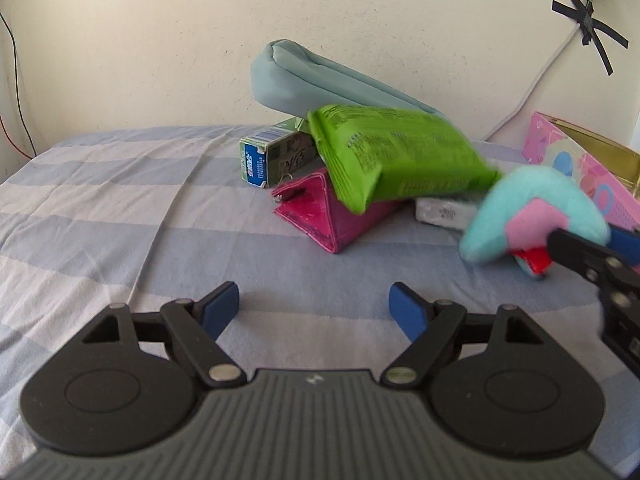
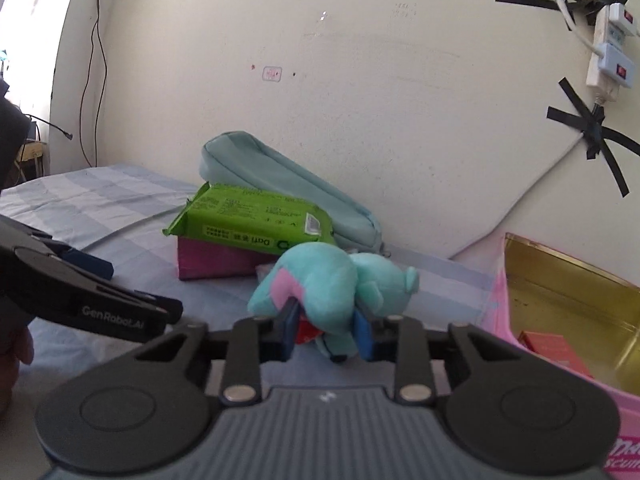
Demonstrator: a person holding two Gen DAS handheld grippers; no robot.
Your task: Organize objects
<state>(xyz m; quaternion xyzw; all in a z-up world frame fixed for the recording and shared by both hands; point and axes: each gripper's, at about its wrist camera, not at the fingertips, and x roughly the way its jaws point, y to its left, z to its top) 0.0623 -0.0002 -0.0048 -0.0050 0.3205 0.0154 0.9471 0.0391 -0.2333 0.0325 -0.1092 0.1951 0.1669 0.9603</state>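
Here we are holding a soft turquoise plush toy (image 2: 320,284) with a pink patch and a red bit underneath, pinched between the blue pads of our right gripper (image 2: 326,334), whose jaws are clamped on its lower part. It is hanging just above the blue-and-white striped bedsheet (image 1: 100,208), at about three o'clock in the left wrist view. Our left gripper (image 1: 314,312) is standing wide with nothing between its fingers, over bare sheet.

At twelve o'clock a pile is lying against the cream wall (image 2: 360,80): a pale blue fabric pouch (image 1: 312,76) leaning over a green plastic wipes packet (image 1: 396,156), a magenta triangular purse (image 1: 320,220) and a small printed carton (image 1: 276,156). At three o'clock in the right wrist view a pink tin box with a gold inside (image 2: 568,292) is standing open, just beside the toy. Open sheet is stretching toward nine o'clock.
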